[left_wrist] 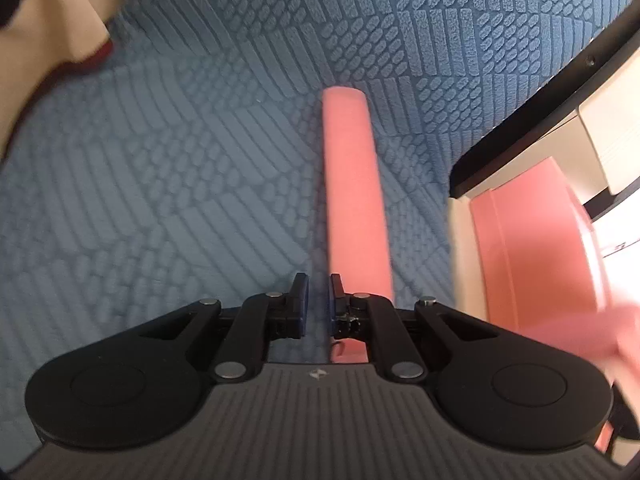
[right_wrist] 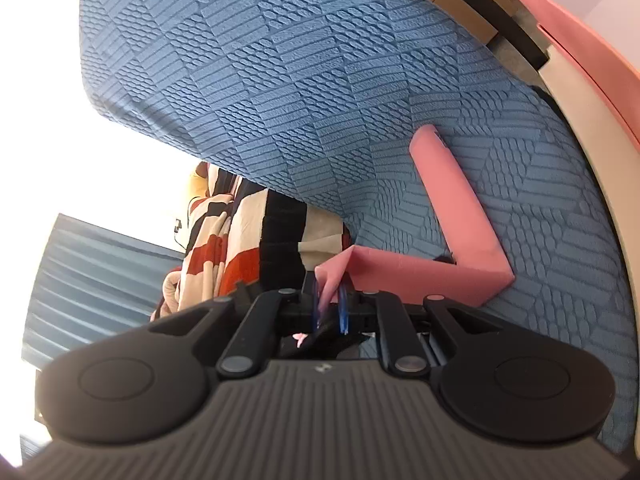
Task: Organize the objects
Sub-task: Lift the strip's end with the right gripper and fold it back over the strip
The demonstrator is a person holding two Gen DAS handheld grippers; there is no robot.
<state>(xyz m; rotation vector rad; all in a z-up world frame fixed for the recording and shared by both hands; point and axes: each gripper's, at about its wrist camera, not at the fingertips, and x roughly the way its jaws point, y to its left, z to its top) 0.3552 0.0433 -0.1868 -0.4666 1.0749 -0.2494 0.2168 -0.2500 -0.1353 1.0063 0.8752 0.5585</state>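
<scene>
Pink foam strip (right_wrist: 460, 216): right gripper (right_wrist: 330, 304) clamped on its end, left gripper (left_wrist: 318, 296) closed beside it at 1 o'clock, blue textured bed (left_wrist: 160, 160) beneath; sorting judged unfinished.

surface: I see a blue textured bedspread (right_wrist: 320, 92), woven block pattern | on it: pink foam L-piece (right_wrist: 460, 216), one leg flat on the cover | left-wrist view: I see the pink leg (left_wrist: 352, 184) running straight ahead
</scene>
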